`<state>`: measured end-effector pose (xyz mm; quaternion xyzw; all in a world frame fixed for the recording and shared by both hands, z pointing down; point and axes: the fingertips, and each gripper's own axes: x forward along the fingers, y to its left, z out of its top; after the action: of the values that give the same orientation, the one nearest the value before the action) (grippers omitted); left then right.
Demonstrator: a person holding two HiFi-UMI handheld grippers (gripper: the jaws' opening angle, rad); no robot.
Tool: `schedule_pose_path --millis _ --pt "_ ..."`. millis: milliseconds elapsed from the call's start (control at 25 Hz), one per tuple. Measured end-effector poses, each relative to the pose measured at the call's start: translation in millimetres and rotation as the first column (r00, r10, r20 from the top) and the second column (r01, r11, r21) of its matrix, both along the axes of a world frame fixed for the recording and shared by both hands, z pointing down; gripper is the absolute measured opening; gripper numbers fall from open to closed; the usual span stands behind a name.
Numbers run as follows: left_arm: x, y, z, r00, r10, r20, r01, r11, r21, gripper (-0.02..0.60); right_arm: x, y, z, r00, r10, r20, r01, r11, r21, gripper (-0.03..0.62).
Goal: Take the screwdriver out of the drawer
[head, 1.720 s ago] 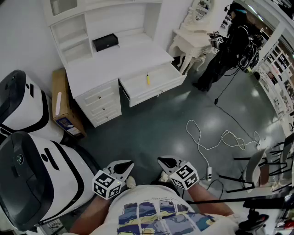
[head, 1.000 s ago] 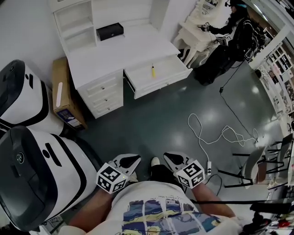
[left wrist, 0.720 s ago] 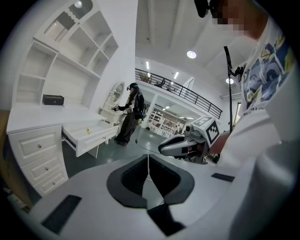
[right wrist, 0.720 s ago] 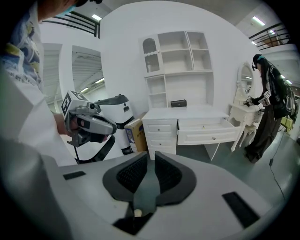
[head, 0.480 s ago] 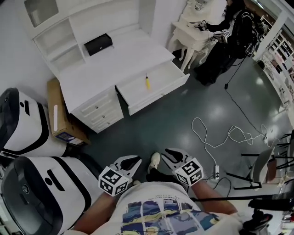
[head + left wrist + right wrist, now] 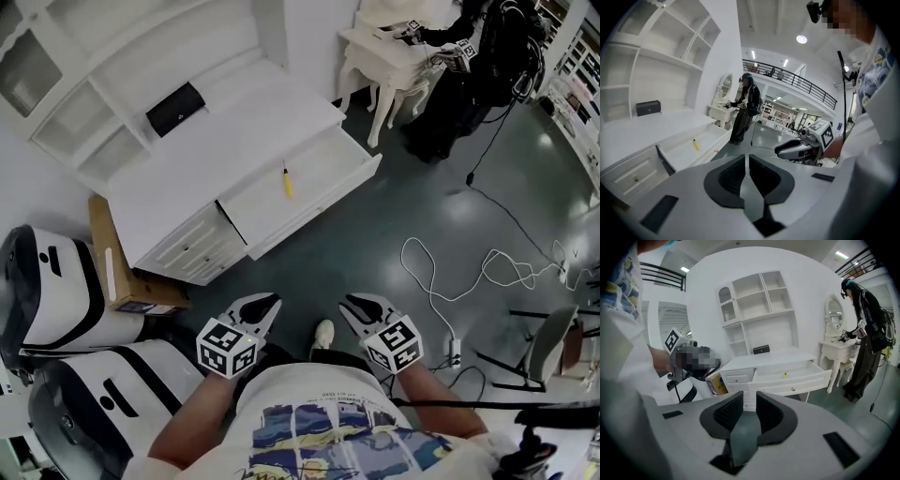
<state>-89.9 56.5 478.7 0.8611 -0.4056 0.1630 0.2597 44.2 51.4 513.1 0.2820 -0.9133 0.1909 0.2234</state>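
In the head view the screwdriver (image 6: 287, 183) in the open drawer (image 6: 328, 173) shows only as a thin yellow stick, too small to tell its tip from its handle. The black box (image 6: 175, 109) on the desk (image 6: 244, 127) is also too small to say what it is. The cardboard box (image 6: 116, 267) is partly covered by the edge of the desk. The white machine (image 6: 52, 281) beside it is cut off by the left edge. The person in dark clothes (image 6: 473, 70) is cut by the top edge, and the chair (image 6: 542, 345) by the right edge.
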Motion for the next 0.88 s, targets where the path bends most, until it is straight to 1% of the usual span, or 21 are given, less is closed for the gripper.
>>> schedule_pose_path --millis 200,320,440,520,640,760,880 --pt "14 -59 12 1.000 -0.027 -0.010 0.027 0.999 -0.038 0.015 29 -22 6 0.998 0.063 0.018 -0.063 0.997 -0.036 0.094" --pt "16 -101 24 0.999 -0.038 -0.001 0.038 0.997 -0.060 0.015 37 -36 10 0.996 0.086 0.021 -0.085 0.995 -0.048 0.069" --pt "15 -140 44 0.999 -0.050 -0.008 0.049 0.994 -0.096 0.018 42 -52 8 0.994 0.105 0.021 -0.104 0.994 -0.045 0.045" --pt "12 -167 61 0.998 -0.058 -0.005 0.057 0.991 -0.120 0.033 48 -63 8 0.991 0.134 0.011 -0.134 0.990 -0.048 0.043" --pt "2 -211 89 0.998 -0.062 0.023 0.065 0.986 -0.156 0.067 57 -82 9 0.980 0.197 -0.017 -0.198 0.978 -0.063 0.041" --pt "-19 -255 123 0.993 -0.103 0.051 0.112 0.971 -0.212 0.077 62 -102 6 0.964 0.263 -0.037 -0.265 0.960 -0.090 0.041" --pt "-36 -302 155 0.985 -0.160 0.069 0.173 0.946 -0.275 0.078 67 -121 5 0.945 0.320 -0.069 -0.326 0.938 -0.119 0.041"
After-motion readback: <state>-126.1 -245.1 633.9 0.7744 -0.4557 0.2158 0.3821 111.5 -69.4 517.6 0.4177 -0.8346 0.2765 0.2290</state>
